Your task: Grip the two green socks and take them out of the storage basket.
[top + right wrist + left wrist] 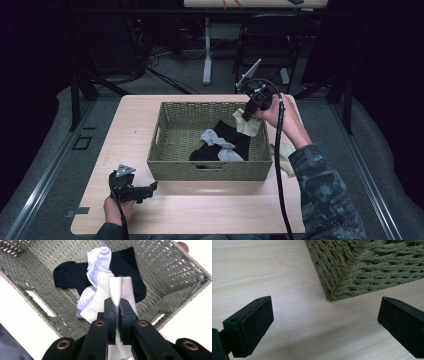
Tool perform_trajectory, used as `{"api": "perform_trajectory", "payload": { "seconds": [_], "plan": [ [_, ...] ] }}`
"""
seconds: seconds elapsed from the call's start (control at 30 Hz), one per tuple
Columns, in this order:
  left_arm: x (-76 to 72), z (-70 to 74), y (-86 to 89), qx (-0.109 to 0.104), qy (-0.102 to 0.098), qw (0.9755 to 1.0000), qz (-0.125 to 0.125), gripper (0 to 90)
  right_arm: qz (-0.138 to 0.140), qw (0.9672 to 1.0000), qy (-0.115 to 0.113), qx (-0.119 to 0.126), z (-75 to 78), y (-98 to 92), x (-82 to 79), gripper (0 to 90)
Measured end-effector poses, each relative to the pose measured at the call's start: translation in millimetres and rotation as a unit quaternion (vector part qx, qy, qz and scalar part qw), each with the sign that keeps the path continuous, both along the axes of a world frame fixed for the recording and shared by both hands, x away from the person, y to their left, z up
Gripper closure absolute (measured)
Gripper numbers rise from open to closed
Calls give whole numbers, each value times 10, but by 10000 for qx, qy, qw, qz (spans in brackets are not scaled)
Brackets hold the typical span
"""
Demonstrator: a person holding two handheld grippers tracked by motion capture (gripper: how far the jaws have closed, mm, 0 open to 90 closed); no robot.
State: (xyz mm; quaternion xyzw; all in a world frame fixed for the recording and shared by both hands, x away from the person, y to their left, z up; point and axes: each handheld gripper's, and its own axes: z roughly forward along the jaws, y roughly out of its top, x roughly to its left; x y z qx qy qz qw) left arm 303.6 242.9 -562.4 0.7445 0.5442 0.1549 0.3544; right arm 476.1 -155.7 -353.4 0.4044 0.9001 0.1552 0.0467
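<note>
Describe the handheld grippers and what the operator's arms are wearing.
Both grippers, left gripper and right gripper, are black, with two blocky flat-faced jaws on arms with brass-coloured pivot rings. Each carries a grey three-cornered plate on top and trails a black cable. The right sleeve is dark camouflage.

No text, label, brand, number or sign can be read in any of the pictures.
</note>
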Motion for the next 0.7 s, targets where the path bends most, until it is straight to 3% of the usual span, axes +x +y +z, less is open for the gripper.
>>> {"api": "perform_trajectory", "payload": {
  "seconds": [0.37, 0.7],
  "plan": [
    [1, -3, 1, -5, -12, 10000, 14, 2, -133, 9998, -171, 1, 243, -211, -67, 865],
    [4, -3, 6, 5, -17, 10000, 26, 1, -506, 9985, -220, -3, 283, -682, -134, 867]
  ]
}}
